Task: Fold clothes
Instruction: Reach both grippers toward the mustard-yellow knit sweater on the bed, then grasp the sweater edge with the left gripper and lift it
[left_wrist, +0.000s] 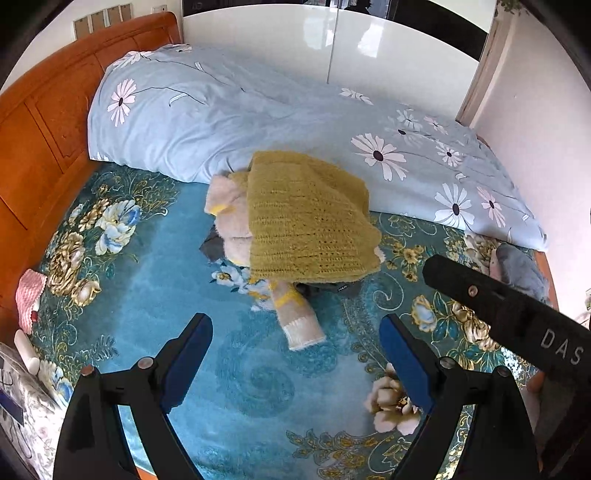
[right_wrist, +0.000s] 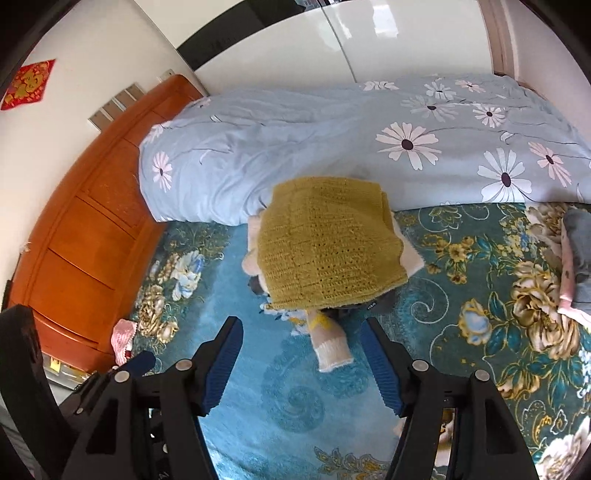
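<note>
Clothes pile on bed; our grippers above, "DAS" lettering legible.
Left gripper (left_wrist: 295, 354) and right gripper (right_wrist: 301, 356): jaws wide, empty. Yellow sweater (left_wrist: 310, 221) hides the clothes beneath; dark tag unreadable.

Bed (left_wrist: 44, 122) with orange wooden headboard, covered by teal floral bedspread (left_wrist: 155, 280). Pale blue daisy-print duvet (left_wrist: 258, 122) bunched along far side of bedspread. Clothes pile (left_wrist: 295, 236) set mid-bed, touching duvet edge: mustard knit sweater (left_wrist: 310, 218) on top, cream-and-yellow garment (left_wrist: 229, 221) and dark item beneath; cream sleeve (left_wrist: 301, 325) trailing forward. Pink knitted item (left_wrist: 29, 299) seen near headboard. Grey and pink clothes (right_wrist: 578, 266) lying well apart at opposite edge.
</note>
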